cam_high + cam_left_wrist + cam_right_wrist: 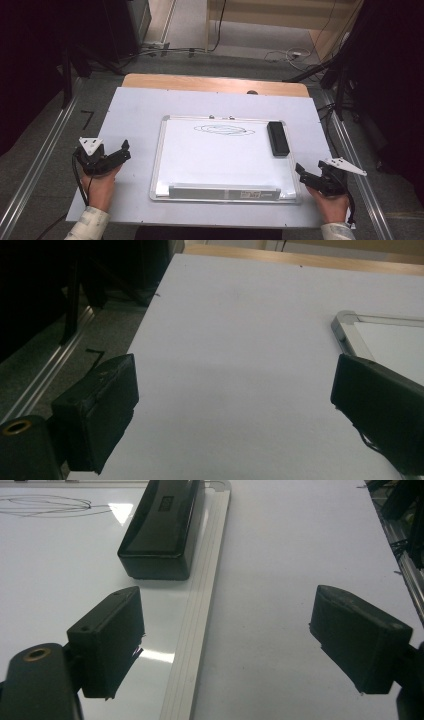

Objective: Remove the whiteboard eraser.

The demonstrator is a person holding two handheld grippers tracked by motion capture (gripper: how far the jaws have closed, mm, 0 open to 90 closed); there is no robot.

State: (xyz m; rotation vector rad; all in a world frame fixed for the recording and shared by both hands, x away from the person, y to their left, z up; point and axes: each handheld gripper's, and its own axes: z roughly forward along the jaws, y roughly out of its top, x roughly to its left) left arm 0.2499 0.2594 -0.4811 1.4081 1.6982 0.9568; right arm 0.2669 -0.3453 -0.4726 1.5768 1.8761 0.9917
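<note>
At about 8 o'clock on the table [135,105], the left tongs [111,156] sit in the person's left hand [100,185], jaws spread apart with nothing between them. They hover over bare white sheet, just outside the left edge of the whiteboard [220,160]. In the left gripper view the tongs [235,405] frame open white surface, with the board's rounded metal corner [345,325] at 2 o'clock and the table's left edge running off at 10 o'clock.

The whiteboard lies flat in the middle of the table, its frame square to the table edges, a wide margin of sheet on every side. A blue scribble [224,130] sits near its top edge at 12 o'clock. The black eraser [278,138] lies on the board at its upper right, lengthwise along the right frame and just beside it.

At 4 o'clock the right tongs [311,175], held in the right hand [332,202], are also open and empty, just off the board's right edge. In the right gripper view the tongs [225,645] straddle the frame strip [200,615]; the eraser [160,527] lies ahead at 11 o'clock, apart from the jaws, with clear sheet to its right.
</note>
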